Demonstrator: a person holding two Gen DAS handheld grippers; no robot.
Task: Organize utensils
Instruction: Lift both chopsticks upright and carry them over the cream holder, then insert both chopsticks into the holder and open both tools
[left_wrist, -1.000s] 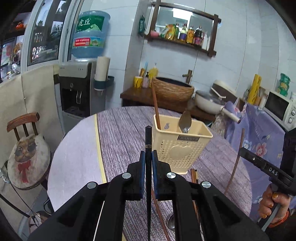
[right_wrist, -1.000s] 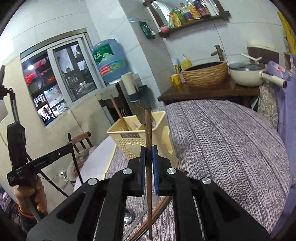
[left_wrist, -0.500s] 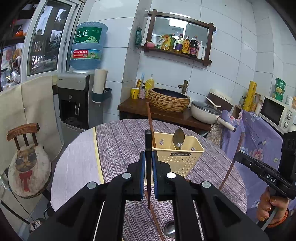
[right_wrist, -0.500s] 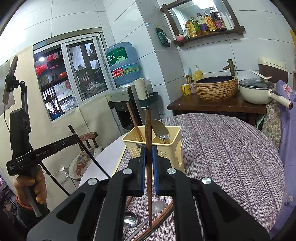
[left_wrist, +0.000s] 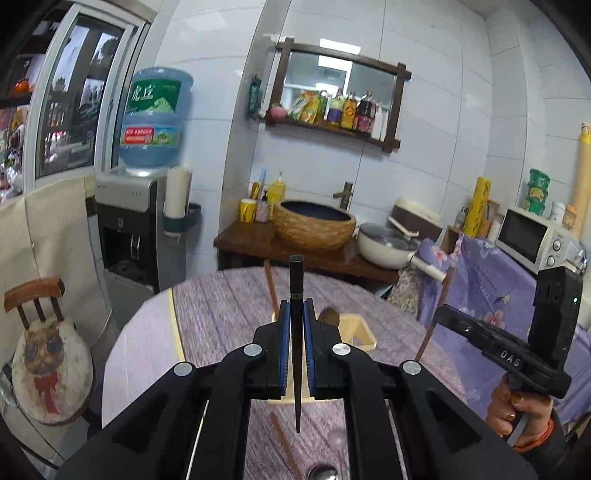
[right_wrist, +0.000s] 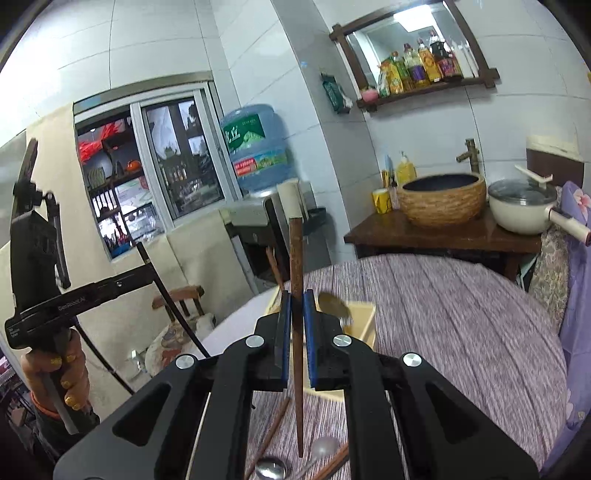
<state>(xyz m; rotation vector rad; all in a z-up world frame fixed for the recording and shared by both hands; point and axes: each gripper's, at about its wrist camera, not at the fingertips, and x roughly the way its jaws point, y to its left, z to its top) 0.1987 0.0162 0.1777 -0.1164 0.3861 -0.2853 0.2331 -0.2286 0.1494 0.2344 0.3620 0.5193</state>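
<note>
My left gripper (left_wrist: 296, 312) is shut on a black chopstick (left_wrist: 295, 280) that stands upright, tip down, above the table. In the right wrist view my right gripper (right_wrist: 295, 312) is shut on a brown chopstick (right_wrist: 295, 258), also upright. The yellow utensil basket (left_wrist: 356, 328) (right_wrist: 362, 321) sits just behind both sets of fingers and holds a brown chopstick (left_wrist: 271, 291) and a spoon (right_wrist: 332, 304). Loose chopsticks (right_wrist: 273, 428) and spoons (right_wrist: 271, 470) lie on the purple tablecloth (right_wrist: 443, 314) below. Each view shows the other gripper in a hand at its side.
A chair with a cat cushion (left_wrist: 48, 358) stands left of the round table. Behind are a water dispenser (left_wrist: 133, 229), a dark side table (left_wrist: 251, 240) with a woven basin (left_wrist: 314, 225) and a white pot (left_wrist: 384, 247), and a microwave (left_wrist: 532, 240).
Both grippers have risen with their chopsticks held. The basket has dropped lower in both views and is now partly hidden behind the fingers.
</note>
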